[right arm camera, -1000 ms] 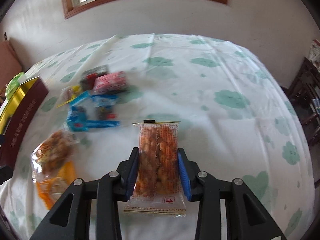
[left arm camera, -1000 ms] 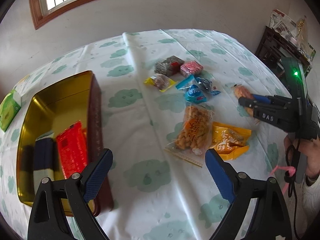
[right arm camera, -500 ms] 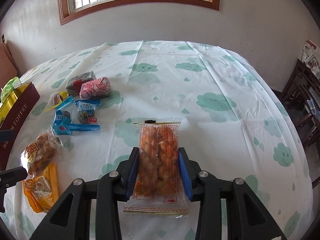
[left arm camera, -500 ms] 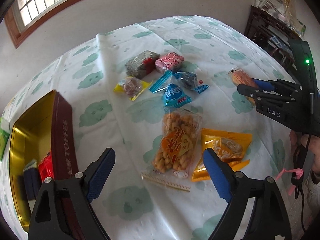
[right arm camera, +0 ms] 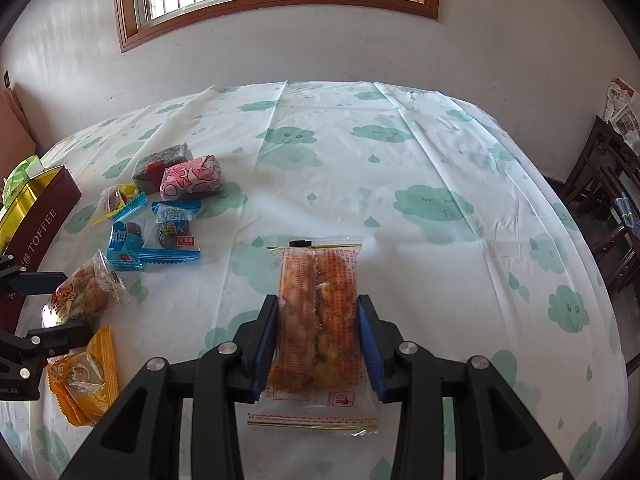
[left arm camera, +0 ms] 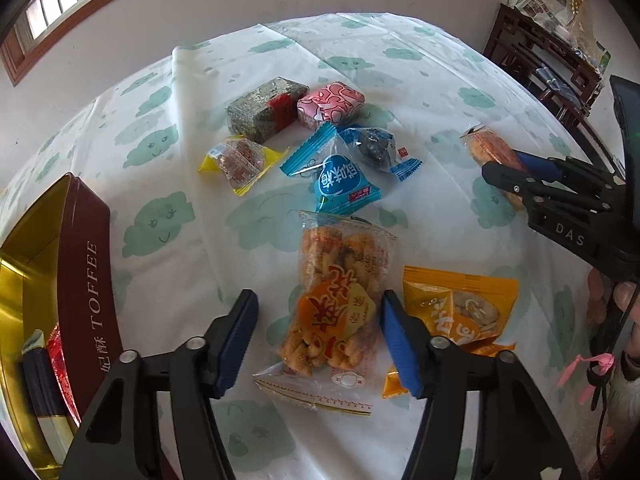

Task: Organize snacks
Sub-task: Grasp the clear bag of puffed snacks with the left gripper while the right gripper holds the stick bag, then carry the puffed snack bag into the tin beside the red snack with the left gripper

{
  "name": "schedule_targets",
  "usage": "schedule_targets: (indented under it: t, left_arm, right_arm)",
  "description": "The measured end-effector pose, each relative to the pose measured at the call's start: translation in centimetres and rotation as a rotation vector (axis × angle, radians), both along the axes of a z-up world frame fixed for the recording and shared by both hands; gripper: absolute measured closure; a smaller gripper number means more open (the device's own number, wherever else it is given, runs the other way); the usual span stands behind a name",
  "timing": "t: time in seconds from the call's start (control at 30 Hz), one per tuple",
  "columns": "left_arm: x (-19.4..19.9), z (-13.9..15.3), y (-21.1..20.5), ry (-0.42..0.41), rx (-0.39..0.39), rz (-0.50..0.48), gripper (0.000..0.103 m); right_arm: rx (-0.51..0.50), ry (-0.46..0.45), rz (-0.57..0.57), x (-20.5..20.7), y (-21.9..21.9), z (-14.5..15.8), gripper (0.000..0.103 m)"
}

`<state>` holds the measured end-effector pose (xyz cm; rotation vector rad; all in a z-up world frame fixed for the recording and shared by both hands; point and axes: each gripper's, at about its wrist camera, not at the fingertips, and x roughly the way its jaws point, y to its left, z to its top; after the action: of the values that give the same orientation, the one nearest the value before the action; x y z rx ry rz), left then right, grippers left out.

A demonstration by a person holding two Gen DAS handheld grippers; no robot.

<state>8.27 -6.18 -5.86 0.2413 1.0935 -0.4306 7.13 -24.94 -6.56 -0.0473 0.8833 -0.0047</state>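
My left gripper (left arm camera: 316,338) hangs over a clear packet of fried snacks with an orange label (left arm camera: 336,308), which lies flat on the cloud-print tablecloth. Its jaws are closing, with the packet between them. The right pad is at the packet's edge and the left pad stands clear of it. My right gripper (right arm camera: 318,340) is shut on a long packet of orange biscuits (right arm camera: 318,304), its far end toward the table's middle. The left wrist view shows that gripper (left arm camera: 520,176) at the right, with a hand behind it.
A maroon toffee tin (left arm camera: 86,280) with a gold inside stands at the left, with a few packets in it. An orange packet (left arm camera: 456,308) lies beside the fried snacks. Farther off lie blue sweets (left arm camera: 340,182), a yellow-wrapped sweet (left arm camera: 240,160), a pink packet (left arm camera: 330,104) and a grey block (left arm camera: 264,110). A dark shelf (left arm camera: 548,52) stands off the table's right.
My left gripper has come away from the tin, moved right and down over the fried snack packet, and its jaws have narrowed. The right gripper has stayed put, holding its packet.
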Motion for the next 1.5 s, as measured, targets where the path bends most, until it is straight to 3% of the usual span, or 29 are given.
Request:
schedule_targets:
  t: [0.07,0.33,1.0,1.5]
  left_arm:
    - [0.0,0.1,0.6,-0.005,-0.010,0.020,0.059]
    - [-0.8,0.2,1.7,-0.019,-0.018,0.055,0.067]
    - [-2.6,2.3,3.0,-0.011,-0.057,0.130,0.068]
    - [-4.4,6.7,7.2,-0.109,-0.066,0.223,0.068]
  right_arm:
    - [0.001,0.000,0.000,0.0,0.0,0.0,0.063]
    - [-0.001,0.000,0.000,0.0,0.0,0.0,0.063]
    - [-0.004,-0.002,0.000,0.0,0.1,0.0,0.063]
    - [-0.004,-0.002,0.000,0.0,0.1,0.0,0.063]
